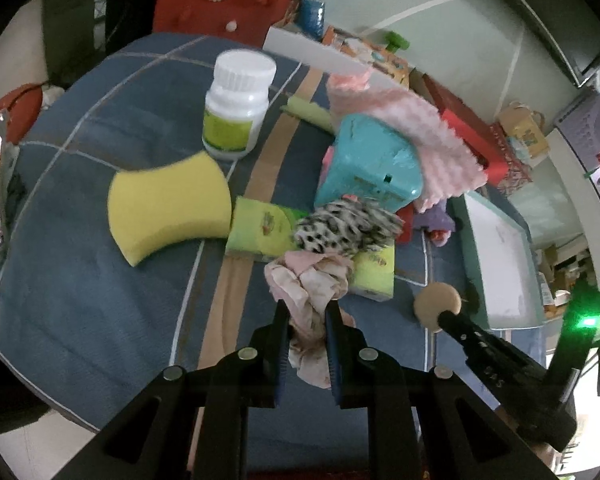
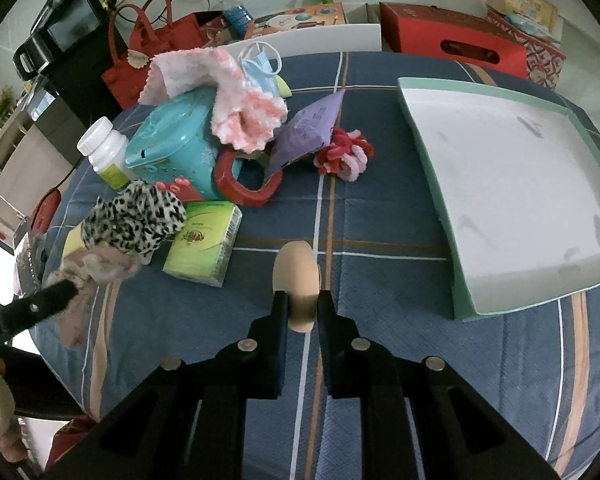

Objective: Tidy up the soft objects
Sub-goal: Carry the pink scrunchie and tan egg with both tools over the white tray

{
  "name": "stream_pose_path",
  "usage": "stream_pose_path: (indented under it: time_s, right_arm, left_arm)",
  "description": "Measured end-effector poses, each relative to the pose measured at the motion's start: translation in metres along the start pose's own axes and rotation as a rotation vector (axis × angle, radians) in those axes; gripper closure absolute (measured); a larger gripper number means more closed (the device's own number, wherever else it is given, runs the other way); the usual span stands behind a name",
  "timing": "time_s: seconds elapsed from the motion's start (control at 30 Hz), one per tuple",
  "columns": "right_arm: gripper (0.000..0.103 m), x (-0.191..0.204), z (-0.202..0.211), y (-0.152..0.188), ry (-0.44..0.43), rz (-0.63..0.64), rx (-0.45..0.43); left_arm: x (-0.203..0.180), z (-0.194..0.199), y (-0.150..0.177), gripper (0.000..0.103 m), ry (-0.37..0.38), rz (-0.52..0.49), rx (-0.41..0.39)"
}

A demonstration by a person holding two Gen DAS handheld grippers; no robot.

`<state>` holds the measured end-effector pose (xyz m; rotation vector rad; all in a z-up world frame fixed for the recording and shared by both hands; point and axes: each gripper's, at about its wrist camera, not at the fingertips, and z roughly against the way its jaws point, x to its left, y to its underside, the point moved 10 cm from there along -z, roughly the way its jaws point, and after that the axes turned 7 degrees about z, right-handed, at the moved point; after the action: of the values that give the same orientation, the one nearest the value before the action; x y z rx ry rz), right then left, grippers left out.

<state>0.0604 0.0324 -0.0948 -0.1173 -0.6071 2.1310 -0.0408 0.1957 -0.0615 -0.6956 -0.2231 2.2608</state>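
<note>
From the left wrist view, the left claw (image 1: 307, 312) is clenched on a pale pink scrunchie (image 1: 310, 280), which bunches out ahead of the fingers and hangs down between them, seemingly lifted clear of the blue plaid tabletop (image 1: 100, 300). Just beyond it lies a leopard-print scrunchie (image 1: 346, 226) on top of a green tissue pack (image 1: 260, 232). To the left sits a yellow sponge (image 1: 168, 204), and far left of centre a white pill bottle (image 1: 238, 106). A pink fuzzy cloth (image 1: 420, 144) drapes over a teal box (image 1: 374, 164). At the right stands the green-rimmed tray (image 1: 500, 248), nothing seen inside it.

From the right wrist view, the right claw (image 2: 302, 300) is grasping a beige round sponge puff (image 2: 298, 276), held edge-on above the tabletop. The tray (image 2: 428, 168) lies to the right, near at hand. A red and pink yarn scrunchie (image 2: 344, 156) lies further off, beside a purple packet (image 2: 312, 128).

Both claws appear to be carrying soft items, so the step in hand is likely transport. The next move probably calls for swinging each load rightward over the tray, then releasing.
</note>
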Motion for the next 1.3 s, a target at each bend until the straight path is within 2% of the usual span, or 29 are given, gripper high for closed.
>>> stream_pose_path:
  time_s: [0.23, 0.43, 0.57, 0.67, 0.87, 0.93, 1.1, 1.3]
  right_arm:
    - [0.09, 0.005, 0.005, -0.002, 0.001, 0.011, -0.022]
    - [0.09, 0.005, 0.026, -0.008, 0.014, 0.005, -0.079]
    - [0.09, 0.004, 0.044, -0.022, 0.023, -0.015, -0.127]
    - [0.09, -0.007, 0.059, -0.037, 0.072, -0.045, -0.162]
    - [0.09, -0.06, 0.07, -0.059, 0.191, -0.188, -0.153]
    - [0.09, -0.079, 0.074, -0.063, 0.207, -0.24, -0.159]
    - [0.09, -0.141, 0.08, -0.068, 0.287, -0.388, -0.17]
    - [0.09, -0.207, 0.083, -0.061, 0.359, -0.502, -0.183]
  left_arm:
    - [-0.003, 0.022, -0.008, 0.085, 0.043, -0.006, -0.049]
    - [-0.008, 0.043, -0.016, 0.085, 0.088, -0.011, -0.088]
    - [-0.016, 0.056, -0.025, 0.085, 0.102, -0.025, -0.12]
    - [-0.032, 0.059, -0.032, 0.085, 0.097, -0.055, -0.129]
    - [-0.096, 0.045, -0.038, 0.085, 0.102, -0.191, -0.116]
    - [-0.12, 0.035, -0.037, 0.085, 0.101, -0.24, -0.102]
    - [-0.177, 0.002, -0.035, 0.085, 0.082, -0.355, -0.064]
    - [-0.234, -0.044, -0.032, 0.085, 0.036, -0.466, -0.017]
